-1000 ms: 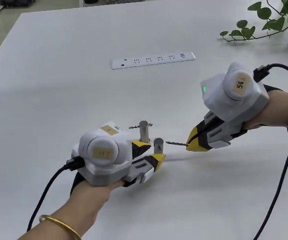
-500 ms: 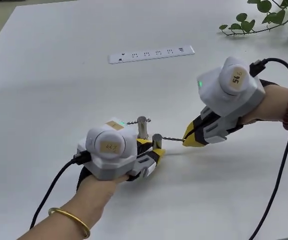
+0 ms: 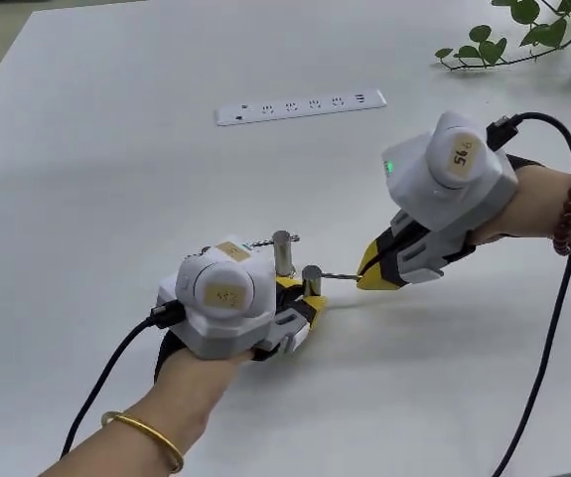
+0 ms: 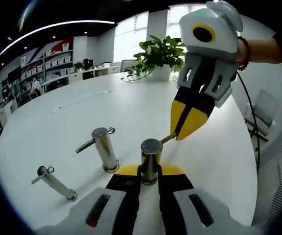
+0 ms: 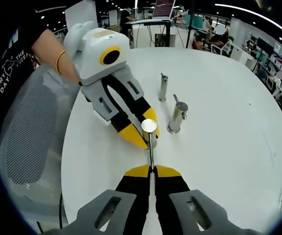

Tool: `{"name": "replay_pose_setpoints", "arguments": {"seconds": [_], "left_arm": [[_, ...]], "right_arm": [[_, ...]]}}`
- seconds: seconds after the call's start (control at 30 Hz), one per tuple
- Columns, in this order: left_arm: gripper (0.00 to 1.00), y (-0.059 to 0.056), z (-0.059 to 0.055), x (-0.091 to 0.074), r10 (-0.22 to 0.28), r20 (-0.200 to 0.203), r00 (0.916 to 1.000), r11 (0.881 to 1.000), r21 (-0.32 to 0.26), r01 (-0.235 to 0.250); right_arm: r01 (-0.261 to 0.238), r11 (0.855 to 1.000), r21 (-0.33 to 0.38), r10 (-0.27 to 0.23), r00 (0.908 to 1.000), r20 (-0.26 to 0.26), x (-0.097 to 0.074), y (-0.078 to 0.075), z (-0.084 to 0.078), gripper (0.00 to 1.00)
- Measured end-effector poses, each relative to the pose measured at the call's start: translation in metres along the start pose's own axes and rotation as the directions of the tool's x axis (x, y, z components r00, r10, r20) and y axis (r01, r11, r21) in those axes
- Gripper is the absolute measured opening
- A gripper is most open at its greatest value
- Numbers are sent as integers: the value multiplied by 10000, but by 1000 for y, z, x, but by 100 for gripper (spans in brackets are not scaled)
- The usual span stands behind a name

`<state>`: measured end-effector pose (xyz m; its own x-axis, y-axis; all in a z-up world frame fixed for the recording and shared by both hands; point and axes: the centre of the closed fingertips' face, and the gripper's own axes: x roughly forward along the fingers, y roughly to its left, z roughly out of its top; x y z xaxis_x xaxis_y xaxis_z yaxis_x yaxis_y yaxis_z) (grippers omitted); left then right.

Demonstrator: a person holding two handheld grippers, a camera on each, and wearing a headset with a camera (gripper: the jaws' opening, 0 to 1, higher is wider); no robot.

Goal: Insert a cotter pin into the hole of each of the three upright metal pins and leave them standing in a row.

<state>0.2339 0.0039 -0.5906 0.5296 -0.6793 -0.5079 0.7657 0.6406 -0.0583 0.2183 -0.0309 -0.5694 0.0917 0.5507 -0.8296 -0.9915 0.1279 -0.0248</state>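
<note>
Item 1. First metal pin: stands upright on the white table, nearest me. My left gripper is clamped on its lower half, one jaw on each side. Its foot is hidden between the jaws.

Item 2. Loose cotter pin: lies level, with its back end pinched between the closed jaws of my right gripper. Its loop is hidden there. The tip meets the first metal pin just under the cap; I cannot make out whether it has gone into the hole.

Item 3. Second metal pin: upright, just beyond the first, with the second cotter pin sticking out of both sides near its top.

Item 4. Third metal pin: stands further along the same line, with the third cotter pin at its head. In the head view my left gripper covers it.

Item 5. Power strip: far across the table, well apart.

Item 6. Plant: at the far corner, cut off by the frame edge.
</note>
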Motion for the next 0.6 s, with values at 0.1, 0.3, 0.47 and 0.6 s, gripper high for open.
{"name": "replay_pose_setpoints", "arguments": {"seconds": [0.1,0.3,0.47,0.6], "left_arm": [[10,0,0,0,-21,4,10000,9998,176,21],[10,0,-1,1,18,-9,10000,9995,309,-18],[10,0,-3,3,18,-10,10000,9997,255,-17],[10,0,-5,4,62,-38,10000,9996,281,-61]], "right_arm": [[149,9998,-127,-148,9999,36,-1,-4,4,0],[146,9993,-342,-146,9999,-5,1,-2,10,0],[174,9991,-377,-175,9998,-21,2,-4,9,0],[218,9987,-458,-219,9998,-23,3,-3,13,0]]}}
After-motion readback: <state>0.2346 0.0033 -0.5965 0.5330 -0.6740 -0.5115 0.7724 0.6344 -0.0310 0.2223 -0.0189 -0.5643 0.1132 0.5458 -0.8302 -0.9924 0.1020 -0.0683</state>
